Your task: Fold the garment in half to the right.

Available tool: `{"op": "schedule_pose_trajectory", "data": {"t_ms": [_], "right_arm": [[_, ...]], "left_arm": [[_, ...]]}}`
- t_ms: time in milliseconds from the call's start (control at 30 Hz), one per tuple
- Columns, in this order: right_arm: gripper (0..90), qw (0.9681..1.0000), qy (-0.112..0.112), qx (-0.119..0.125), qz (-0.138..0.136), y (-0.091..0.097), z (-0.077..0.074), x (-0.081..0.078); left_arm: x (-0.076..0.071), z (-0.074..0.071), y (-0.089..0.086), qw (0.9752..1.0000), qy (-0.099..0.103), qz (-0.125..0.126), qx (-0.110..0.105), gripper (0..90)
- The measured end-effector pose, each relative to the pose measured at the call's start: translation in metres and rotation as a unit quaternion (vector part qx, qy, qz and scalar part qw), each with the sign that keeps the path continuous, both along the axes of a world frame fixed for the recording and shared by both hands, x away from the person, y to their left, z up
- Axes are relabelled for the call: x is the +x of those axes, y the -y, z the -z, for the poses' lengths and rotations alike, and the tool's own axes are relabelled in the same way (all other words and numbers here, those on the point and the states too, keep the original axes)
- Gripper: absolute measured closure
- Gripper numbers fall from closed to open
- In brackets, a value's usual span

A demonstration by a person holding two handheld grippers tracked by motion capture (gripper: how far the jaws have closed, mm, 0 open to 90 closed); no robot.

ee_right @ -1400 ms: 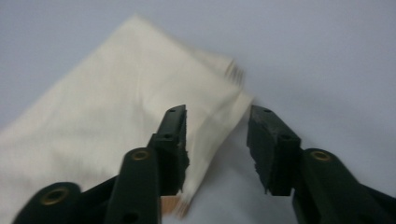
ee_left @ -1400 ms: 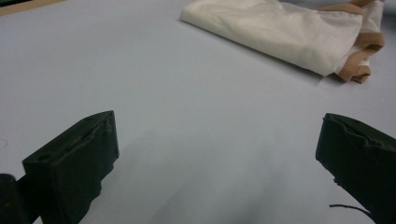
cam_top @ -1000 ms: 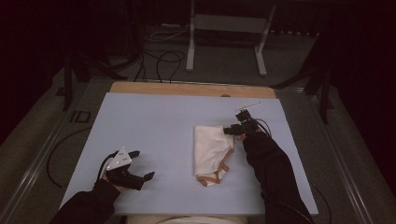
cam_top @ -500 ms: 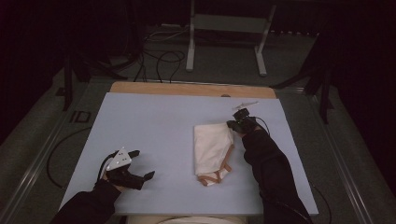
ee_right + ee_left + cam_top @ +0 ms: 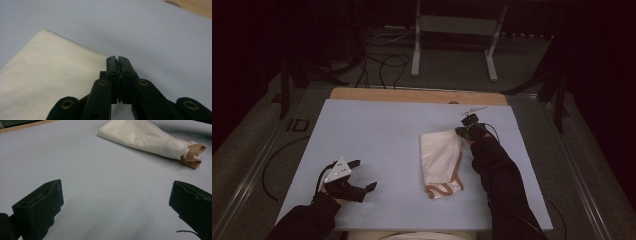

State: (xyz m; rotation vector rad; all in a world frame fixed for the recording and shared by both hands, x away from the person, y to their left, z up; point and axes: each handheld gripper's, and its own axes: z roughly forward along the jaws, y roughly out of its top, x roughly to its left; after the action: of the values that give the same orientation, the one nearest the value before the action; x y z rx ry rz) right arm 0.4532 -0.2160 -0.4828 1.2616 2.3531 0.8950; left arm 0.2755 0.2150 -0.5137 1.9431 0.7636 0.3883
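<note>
Dark room, pale blue bench (image 5: 377,130). On it lies a folded cream cloth (image 5: 441,154), right of the middle. The right gripper (image 5: 465,131) pinches its far right corner, jaws closed tight. The left gripper (image 5: 362,176) rests wide open, well apart, holding nothing. More folding looks left to do.

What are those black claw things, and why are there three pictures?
A person sits at a table holding a gripper in each hand. One camera looks down from above; one rides on each gripper. A folded cream cloth with brown trim lies on the pale sheet. The left gripper rests open, away from the cloth; its view shows two black jaws wide apart. The right gripper has its jaws pressed together at the cloth's far corner, seemingly pinching its edge.
</note>
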Motion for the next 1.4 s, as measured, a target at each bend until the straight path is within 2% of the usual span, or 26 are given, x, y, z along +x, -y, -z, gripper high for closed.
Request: {"op": "schedule_pose_trajectory", "data": {"t_ms": [167, 300, 433, 733, 867, 1167, 1400], "right_arm": [[87.7, 0.9999, -0.008, 0.001, 0.007, 0.000, 0.010, 0.004], [87.3, 0.9998, -0.017, -0.011, 0.007, -0.003, 0.018, 0.007], [81.2, 0.9996, -0.022, -0.016, 0.010, -0.005, 0.023, 0.008], [74.1, 0.9991, -0.026, -0.028, 0.016, -0.003, 0.025, 0.009], [65.2, 0.9996, -0.019, -0.012, 0.017, -0.001, 0.018, 0.007], [39.1, 0.9999, -0.003, 0.013, 0.003, -0.007, 0.000, 0.000], [28.4, 0.9991, -0.011, 0.034, -0.020, -0.016, -0.003, -0.004]], "left_arm": [[0.000, 0.000, 0.000, 1.0000, 0.001, -0.003, 0.002, 0.2], [0.000, 0.000, 0.000, 1.0000, 0.001, -0.003, 0.005, 0.2], [0.000, 0.000, 0.000, 1.0000, 0.002, -0.003, 0.004, 0.2], [0.000, -0.001, -0.001, 0.9999, 0.006, -0.007, 0.005, 0.2], [0.000, -0.001, -0.001, 0.9999, 0.005, -0.009, 0.005, 0.1], [0.000, -0.001, -0.001, 0.9999, 0.007, -0.011, 0.003, 0.2], [0.000, -0.002, 0.001, 0.9999, 0.006, -0.010, 0.005, 0.2]]}}
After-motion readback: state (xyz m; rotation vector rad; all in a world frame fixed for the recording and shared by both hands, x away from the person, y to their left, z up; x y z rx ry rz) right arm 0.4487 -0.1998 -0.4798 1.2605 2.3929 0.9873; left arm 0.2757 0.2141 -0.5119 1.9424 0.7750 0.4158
